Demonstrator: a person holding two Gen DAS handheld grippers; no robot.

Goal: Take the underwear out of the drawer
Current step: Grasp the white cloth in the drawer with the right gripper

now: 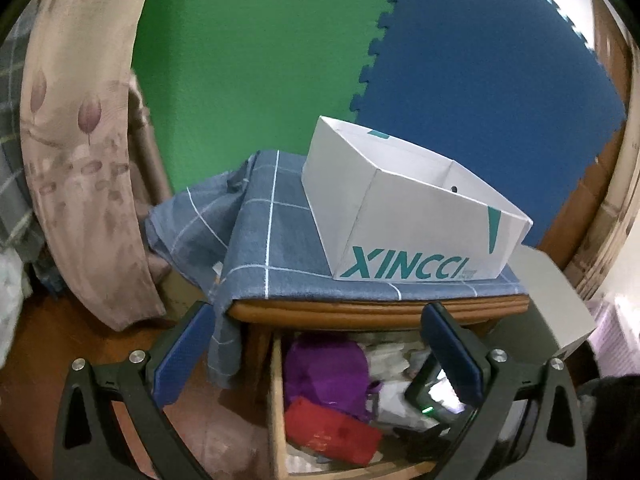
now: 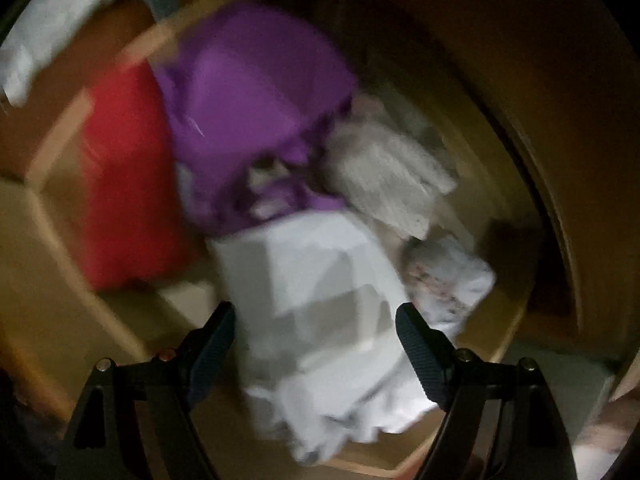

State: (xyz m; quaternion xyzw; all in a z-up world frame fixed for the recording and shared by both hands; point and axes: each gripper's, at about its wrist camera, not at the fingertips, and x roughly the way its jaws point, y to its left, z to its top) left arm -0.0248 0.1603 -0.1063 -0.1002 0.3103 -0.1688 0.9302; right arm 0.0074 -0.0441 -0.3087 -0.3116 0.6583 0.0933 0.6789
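Right wrist view: right gripper [image 2: 316, 330] stood wide, pale folded underwear [image 2: 316, 304] between its jaws, drawer [image 2: 52, 216] wall left; left gripper [image 1: 320, 354] wide, empty.

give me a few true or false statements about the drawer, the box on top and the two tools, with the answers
1. The drawer is open, with a purple garment and a red item inside. True.
2. The white box sits on the bare wooden top. False: it rests on a blue checked cloth.
3. The right tool has its jaws apart over a white folded garment. True.
4. The left tool is shut on the purple garment. False: its jaws are wide apart and hold nothing.
5. The white box is closed with a lid. False: its top is open.
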